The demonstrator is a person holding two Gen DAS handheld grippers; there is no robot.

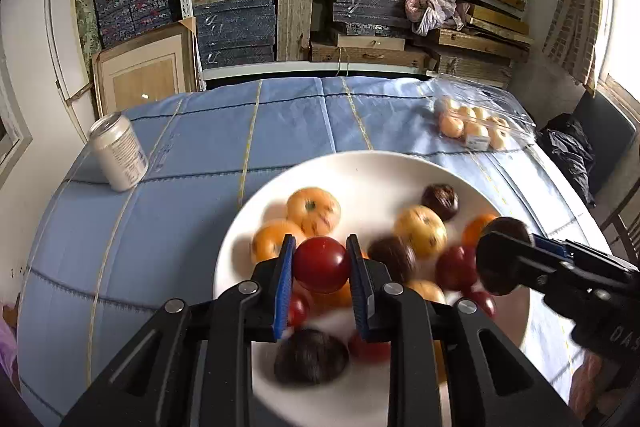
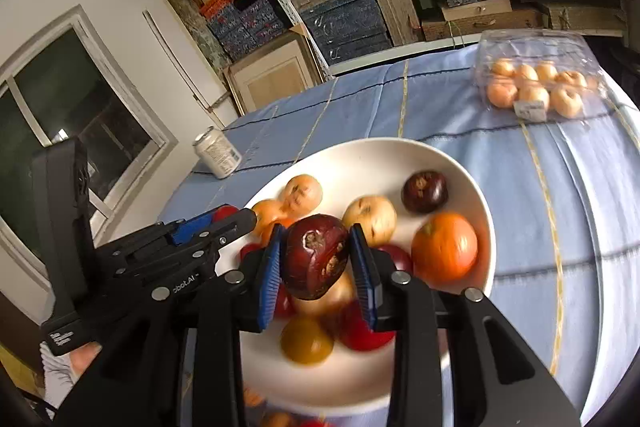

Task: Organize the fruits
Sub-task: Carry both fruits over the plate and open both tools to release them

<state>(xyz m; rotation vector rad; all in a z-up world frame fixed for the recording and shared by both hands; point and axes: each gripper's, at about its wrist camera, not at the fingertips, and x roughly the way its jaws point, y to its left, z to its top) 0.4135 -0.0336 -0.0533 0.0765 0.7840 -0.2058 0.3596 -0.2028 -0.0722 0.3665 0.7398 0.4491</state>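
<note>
two fruits [image 1: 321, 264] [image 2: 316, 256] clamped, both round.

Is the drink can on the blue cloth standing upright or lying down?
Upright: the can stands on its base on the cloth, top rim uppermost.

text: "bot.AI" | on: left gripper [image 2: 244, 223] | rest: illegible
</note>
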